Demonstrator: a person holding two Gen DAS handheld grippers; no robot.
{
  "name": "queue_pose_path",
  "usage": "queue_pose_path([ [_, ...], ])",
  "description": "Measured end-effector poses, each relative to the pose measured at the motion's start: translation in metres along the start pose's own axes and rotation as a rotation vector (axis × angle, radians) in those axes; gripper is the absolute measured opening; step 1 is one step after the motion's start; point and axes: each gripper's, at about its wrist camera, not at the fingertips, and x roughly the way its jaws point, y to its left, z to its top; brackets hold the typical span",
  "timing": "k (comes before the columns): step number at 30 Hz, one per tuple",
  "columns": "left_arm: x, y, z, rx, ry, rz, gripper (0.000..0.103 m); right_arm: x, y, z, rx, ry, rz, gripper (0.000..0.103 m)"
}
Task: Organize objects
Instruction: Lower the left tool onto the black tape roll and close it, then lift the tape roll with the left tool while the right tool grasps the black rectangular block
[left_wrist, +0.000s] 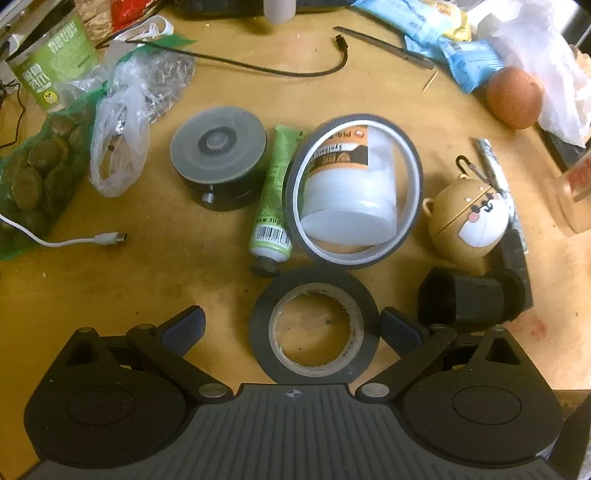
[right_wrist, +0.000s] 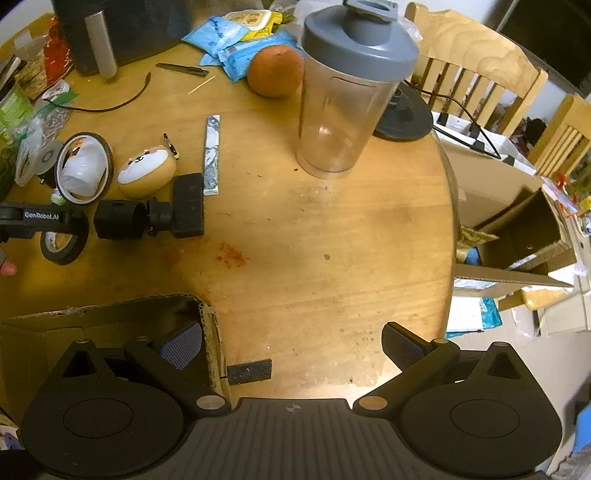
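A black tape roll (left_wrist: 314, 328) lies flat on the wooden table between the fingers of my left gripper (left_wrist: 291, 311), which is open. The right pad is close to the roll's rim and the left pad stands well clear. Just beyond lie a white jar (left_wrist: 351, 192) on its side inside a thin grey tape ring (left_wrist: 415, 173), a green tube (left_wrist: 273, 199) and a black mount (left_wrist: 469, 299). My right gripper (right_wrist: 291, 328) is open and holds nothing, low over the table's near edge. Its left finger hangs over a cardboard box (right_wrist: 110, 314). In the right wrist view the tape roll (right_wrist: 62, 251) shows under a left gripper finger (right_wrist: 40, 217).
A round black disc holder (left_wrist: 218, 155), a bear-shaped case (left_wrist: 469, 218), an orange (left_wrist: 513, 98), plastic bags (left_wrist: 118, 147) and a white cable (left_wrist: 107, 238) crowd the left. A shaker bottle (right_wrist: 351, 92) stands at the back. Chairs (right_wrist: 480, 62) and floor boxes (right_wrist: 517, 229) are beyond the table's right edge.
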Motion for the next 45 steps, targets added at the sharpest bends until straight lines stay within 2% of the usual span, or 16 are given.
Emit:
queue_pose_path([
  [2, -0.001, 0.0, -0.002, -0.01, -0.012, -0.008, 0.091, 0.001, -0.001, 0.0, 0.006, 0.002, 0.001, 0.103],
  [3, -0.002, -0.001, -0.003, -0.003, -0.019, 0.005, 0.088, 0.001, -0.002, 0.0, 0.008, 0.004, 0.001, 0.103],
  [4, -0.003, -0.003, -0.004, 0.011, -0.025, 0.024, 0.078, 0.001, -0.002, 0.0, 0.011, 0.004, 0.001, 0.103],
  [5, -0.005, -0.005, -0.005, 0.028, -0.03, 0.048, 0.073, 0.001, -0.002, 0.0, 0.013, 0.005, 0.003, 0.103],
  [6, -0.005, -0.005, -0.005, 0.039, -0.031, 0.062, 0.073, 0.001, -0.002, 0.0, 0.015, 0.007, 0.004, 0.103],
  [19, -0.025, 0.009, -0.014, -0.023, -0.056, 0.02, 0.072, 0.003, -0.003, 0.003, 0.029, -0.001, 0.074, 0.103],
  [28, -0.052, 0.013, -0.027, -0.052, -0.106, -0.02, 0.072, 0.001, -0.006, 0.008, 0.03, -0.031, 0.172, 0.103],
  [45, -0.115, 0.001, -0.06, -0.07, -0.205, -0.076, 0.072, 0.01, -0.01, 0.013, -0.028, -0.064, 0.252, 0.103],
])
